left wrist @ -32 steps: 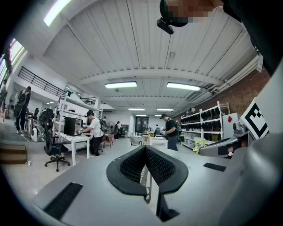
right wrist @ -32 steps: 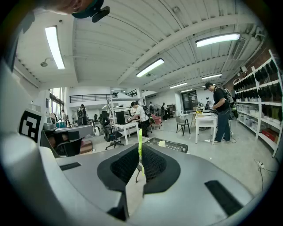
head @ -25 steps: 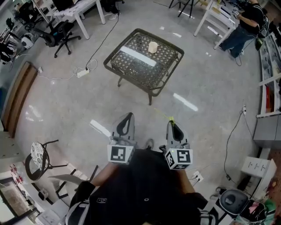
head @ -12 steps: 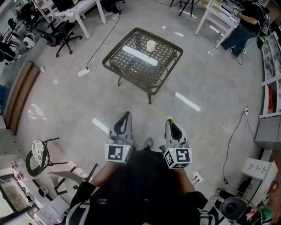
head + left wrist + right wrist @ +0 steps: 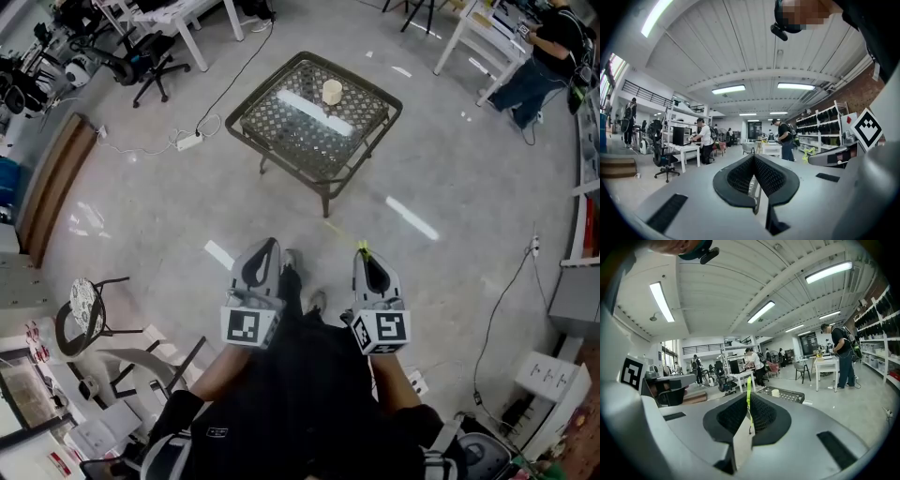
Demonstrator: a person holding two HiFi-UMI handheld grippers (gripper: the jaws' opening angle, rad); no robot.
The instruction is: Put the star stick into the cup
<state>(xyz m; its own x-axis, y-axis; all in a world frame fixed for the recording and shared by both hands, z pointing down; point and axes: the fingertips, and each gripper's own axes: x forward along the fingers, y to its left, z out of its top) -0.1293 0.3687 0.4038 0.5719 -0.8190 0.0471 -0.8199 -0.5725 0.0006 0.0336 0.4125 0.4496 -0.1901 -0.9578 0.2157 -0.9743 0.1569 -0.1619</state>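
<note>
Gripping star stick [image 5: 749, 398] in right claw [image 5: 367, 262], left claw [image 5: 266, 253] closed alongside, pointing forward

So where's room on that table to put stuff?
Almost all of the table top is bare: everything from the cup to the near corner and both side rims. Only the cup's spot by the far edge is taken. The floor gets crowded far left, by the office chair and power strip.
</note>
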